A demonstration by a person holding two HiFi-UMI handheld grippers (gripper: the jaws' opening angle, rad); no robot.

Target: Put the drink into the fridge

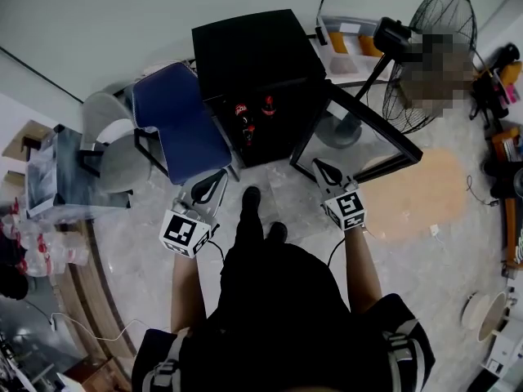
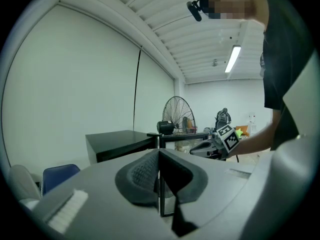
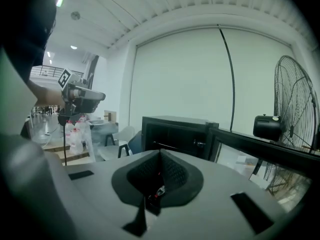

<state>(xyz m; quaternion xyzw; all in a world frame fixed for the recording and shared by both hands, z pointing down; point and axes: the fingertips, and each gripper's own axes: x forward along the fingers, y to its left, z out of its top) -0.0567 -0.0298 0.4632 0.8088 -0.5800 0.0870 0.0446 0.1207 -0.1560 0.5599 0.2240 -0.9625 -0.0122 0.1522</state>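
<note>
The left hand-held gripper (image 1: 214,180) hangs in front of the fridge, jaws pressed together, nothing between them. Ahead, the black fridge (image 1: 253,55) stands open and the drinks (image 1: 245,114) sit inside it: red caps, red labels, print too small to read. So the placing looks done, and I'd say the glass door (image 1: 376,119), swung out wide, wants pushing shut next. The right hand-held gripper (image 1: 323,170) is just beside that door, jaws closed too, empty. The cubes carry only square markers, no writing.
</note>
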